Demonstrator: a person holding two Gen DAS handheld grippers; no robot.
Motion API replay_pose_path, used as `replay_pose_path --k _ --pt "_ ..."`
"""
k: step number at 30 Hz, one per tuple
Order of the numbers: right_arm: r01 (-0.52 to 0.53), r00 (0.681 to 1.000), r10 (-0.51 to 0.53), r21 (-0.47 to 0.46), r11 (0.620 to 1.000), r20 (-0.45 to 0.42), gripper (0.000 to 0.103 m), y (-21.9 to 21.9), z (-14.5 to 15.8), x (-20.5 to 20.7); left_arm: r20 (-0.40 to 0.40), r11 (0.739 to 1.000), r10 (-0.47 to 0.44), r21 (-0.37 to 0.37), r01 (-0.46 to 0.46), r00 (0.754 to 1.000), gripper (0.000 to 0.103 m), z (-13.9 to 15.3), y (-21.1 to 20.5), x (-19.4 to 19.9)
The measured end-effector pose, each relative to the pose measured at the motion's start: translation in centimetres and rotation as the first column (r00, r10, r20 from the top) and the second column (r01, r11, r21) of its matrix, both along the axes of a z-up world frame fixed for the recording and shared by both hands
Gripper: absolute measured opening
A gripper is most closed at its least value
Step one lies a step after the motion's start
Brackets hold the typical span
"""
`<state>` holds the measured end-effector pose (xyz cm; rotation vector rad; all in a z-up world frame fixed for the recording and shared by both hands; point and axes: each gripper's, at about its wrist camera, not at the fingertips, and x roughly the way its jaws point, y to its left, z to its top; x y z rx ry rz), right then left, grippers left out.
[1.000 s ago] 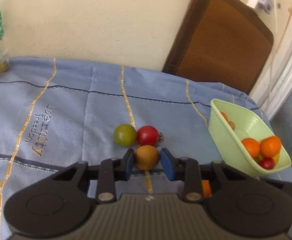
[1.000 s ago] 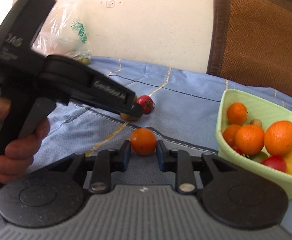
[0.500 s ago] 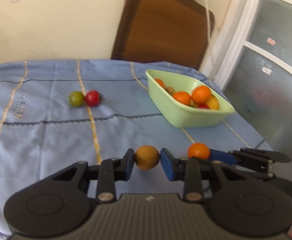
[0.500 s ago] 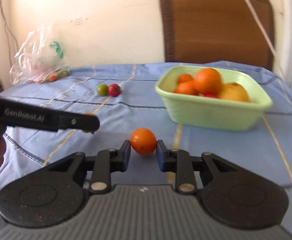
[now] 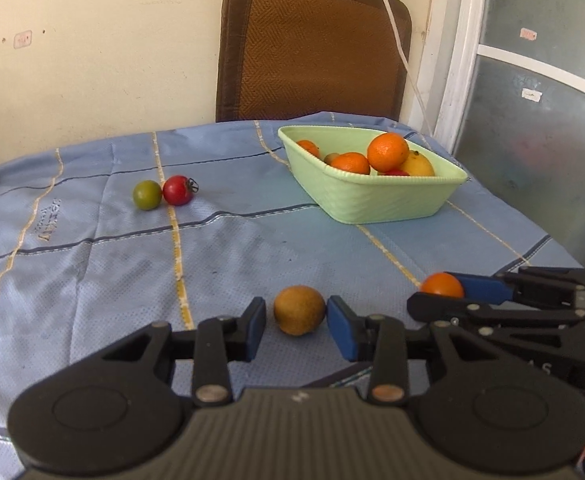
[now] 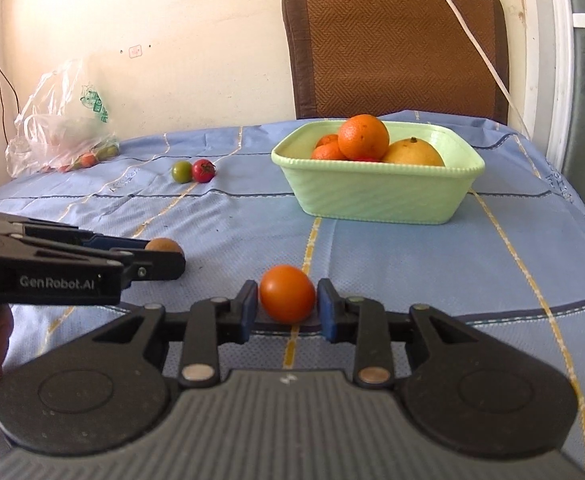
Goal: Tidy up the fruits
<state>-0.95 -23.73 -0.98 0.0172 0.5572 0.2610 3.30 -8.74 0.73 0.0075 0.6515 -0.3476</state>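
Observation:
A brown-yellow fruit [image 5: 299, 310] lies on the blue cloth between the fingers of my left gripper [image 5: 295, 322]; the jaws stand a little apart from it, open. It also shows in the right wrist view [image 6: 163, 246]. My right gripper [image 6: 287, 304] is shut on an orange tomato [image 6: 287, 293] low over the cloth; this tomato also shows in the left wrist view [image 5: 441, 285]. A green tomato [image 5: 147, 195] and a red tomato [image 5: 177, 190] touch each other at the far left. A light green basket [image 5: 372, 196] holds several oranges.
A brown chair back [image 5: 312, 44] stands behind the table. A white cable [image 5: 400, 44] hangs near it. A plastic bag [image 6: 62, 128] with small fruits lies at the far left of the cloth. The table's right edge [image 6: 580, 216] is near the basket.
Both grippers drew back toward the table's near edge with their fruits. The left jaws have opened and the brown-yellow fruit now rests on the cloth. The right gripper still holds the orange tomato.

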Motion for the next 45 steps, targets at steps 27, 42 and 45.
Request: replay_pose_path --k 27,42,45 --pt "-0.003 1.000 0.003 -0.071 0.997 0.009 0.045 1.0 0.0 -0.2 0.017 1.000 0.009 0.017 -0.010 1.000 0.040 -0.2 -0.2 -0.4" --pt "-0.013 1.000 0.013 -0.066 0.998 0.005 0.047 1.0 -0.1 -0.3 0.016 1.000 0.008 0.013 -0.009 1.000 0.040 -0.2 -0.2 -0.4" --pt "-0.016 1.000 0.016 -0.063 0.998 0.005 0.048 0.9 -0.1 -0.2 0.016 1.000 0.006 0.014 -0.006 1.000 0.041 -0.2 -0.2 -0.4"
